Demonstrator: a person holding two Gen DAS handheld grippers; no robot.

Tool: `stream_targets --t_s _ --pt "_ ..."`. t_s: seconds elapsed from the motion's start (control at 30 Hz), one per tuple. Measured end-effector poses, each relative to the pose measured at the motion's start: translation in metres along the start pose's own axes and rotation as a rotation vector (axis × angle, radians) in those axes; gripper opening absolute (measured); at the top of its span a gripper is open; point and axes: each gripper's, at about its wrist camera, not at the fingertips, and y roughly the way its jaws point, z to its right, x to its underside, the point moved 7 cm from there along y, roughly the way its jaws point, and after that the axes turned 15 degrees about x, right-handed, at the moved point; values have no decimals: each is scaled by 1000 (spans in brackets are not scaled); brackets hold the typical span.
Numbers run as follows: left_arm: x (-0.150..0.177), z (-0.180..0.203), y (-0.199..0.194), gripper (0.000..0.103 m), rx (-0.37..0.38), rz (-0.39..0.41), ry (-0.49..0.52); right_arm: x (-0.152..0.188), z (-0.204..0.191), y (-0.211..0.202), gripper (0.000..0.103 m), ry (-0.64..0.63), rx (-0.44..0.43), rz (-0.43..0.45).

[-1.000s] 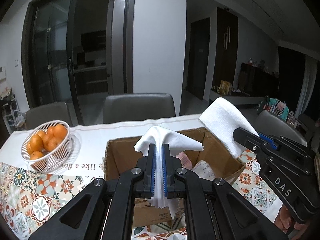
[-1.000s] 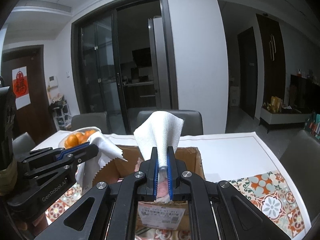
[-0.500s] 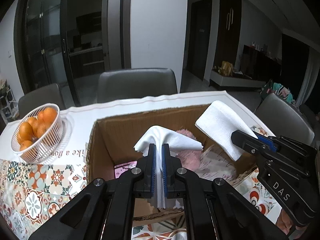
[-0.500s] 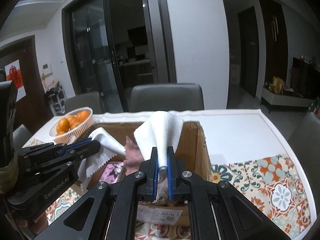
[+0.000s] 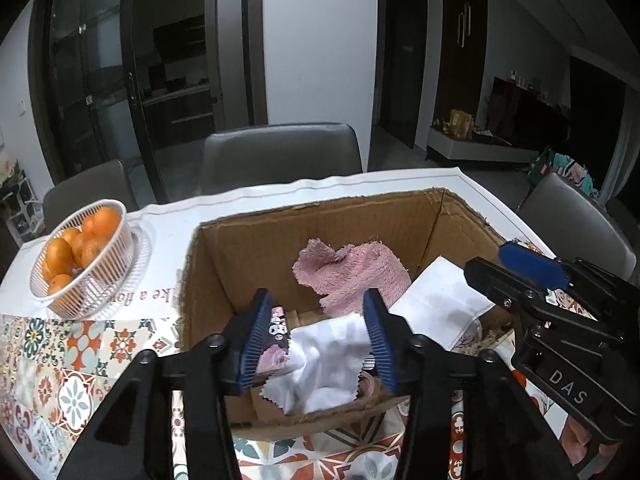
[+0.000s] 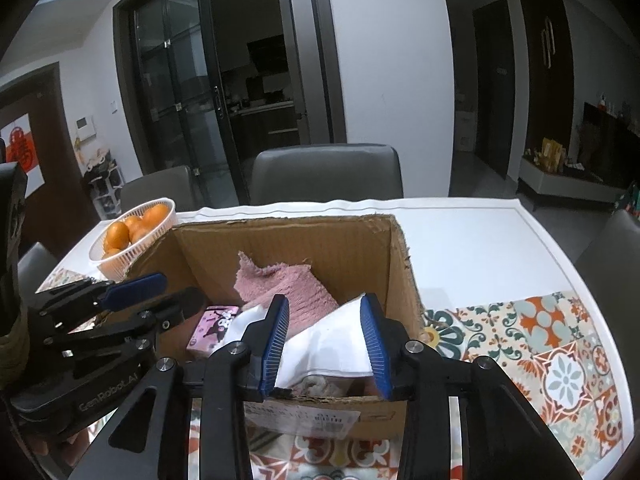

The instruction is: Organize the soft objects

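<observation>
A cardboard box point(image 5: 248, 248) point(image 6: 360, 240) stands on the table. Inside lie a pink fluffy towel point(image 5: 356, 272) point(image 6: 288, 284), a thin white cloth point(image 5: 328, 364) with a zigzag edge, a white towel point(image 5: 440, 304) point(image 6: 324, 344) and a pink printed packet point(image 5: 272, 344) point(image 6: 212, 328). My left gripper point(image 5: 318, 340) is open and empty just above the thin white cloth at the box's near side. My right gripper point(image 6: 324, 340) is open and empty above the white towel. Each gripper shows in the other's view, the right one point(image 5: 532, 280) and the left one point(image 6: 132, 296).
A white basket of oranges point(image 5: 84, 248) point(image 6: 132, 232) stands left of the box. The table has a white cloth point(image 6: 472, 240) and a patterned tile mat point(image 6: 552, 352). Grey chairs point(image 5: 280, 152) stand at the far side and to the right point(image 5: 576, 216).
Both grippers have lowered over the box and opened. The thin white cloth and the white towel they held now lie inside the box.
</observation>
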Motion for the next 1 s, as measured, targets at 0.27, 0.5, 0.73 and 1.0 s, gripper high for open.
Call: stream_targets --t_s 0.27,0.5,0.73,1.0 --pt "7 7 -44 60 -78 78 15 1 9 -31 53 10 39 41" --pt "19 20 -88 66 -114 142 12 10 14 -73 59 33 57 73" --pt "34 40 -129 73 -144 191 41 24 22 -115 67 46 77 102" --pt "56 62 -177 85 -189 250 35 43 30 -158 69 55 77 119"
